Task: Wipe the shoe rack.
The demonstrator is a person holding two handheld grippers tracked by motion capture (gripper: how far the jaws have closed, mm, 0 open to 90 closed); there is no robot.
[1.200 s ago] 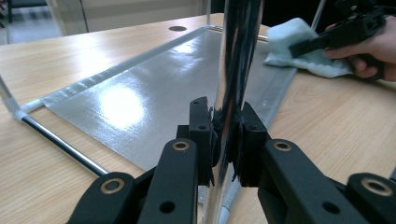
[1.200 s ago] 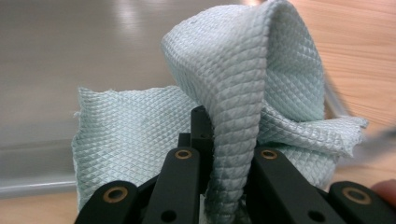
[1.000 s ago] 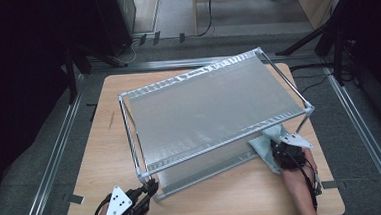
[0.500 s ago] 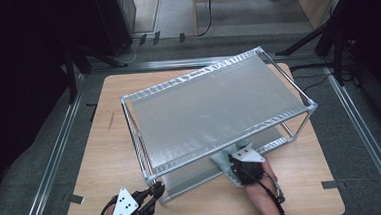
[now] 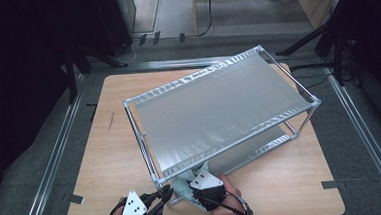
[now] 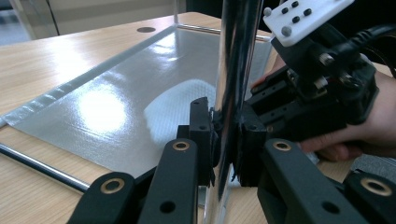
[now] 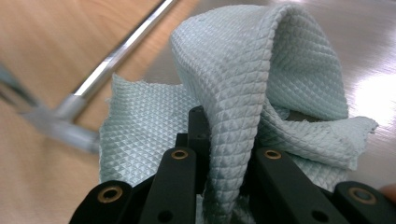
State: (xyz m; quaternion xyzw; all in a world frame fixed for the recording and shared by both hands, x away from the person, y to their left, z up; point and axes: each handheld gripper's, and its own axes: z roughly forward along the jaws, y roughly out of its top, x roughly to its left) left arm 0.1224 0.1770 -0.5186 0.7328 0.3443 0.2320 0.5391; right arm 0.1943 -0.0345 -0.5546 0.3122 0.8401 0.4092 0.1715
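A two-tier metal rack [image 5: 218, 106] with silvery shelves stands on the wooden table. My left gripper [image 5: 165, 194] is at the rack's near left corner, shut on the chrome upright post [image 6: 233, 70]; the same grip fills the left gripper view [image 6: 227, 135]. Just to its right, my right gripper [image 5: 197, 186] is shut on a pale green waffle-weave cloth [image 5: 183, 186] that lies bunched on the lower shelf. In the right gripper view the cloth [image 7: 261, 84] folds up and over between the jaws [image 7: 227, 135]. The right gripper [image 6: 322, 88] and its hand also show in the left gripper view.
The wooden table [image 5: 110, 142] has bare room left of the rack and along the near right edge. The lower shelf's chrome front rail [image 7: 112, 60] runs beside the cloth. Metal floor rails [image 5: 56, 156] flank the table.
My right hand has slid the cloth leftward along the front of the lower shelf, from the rack's near right corner to its near left corner. The left gripper has stayed on the post.
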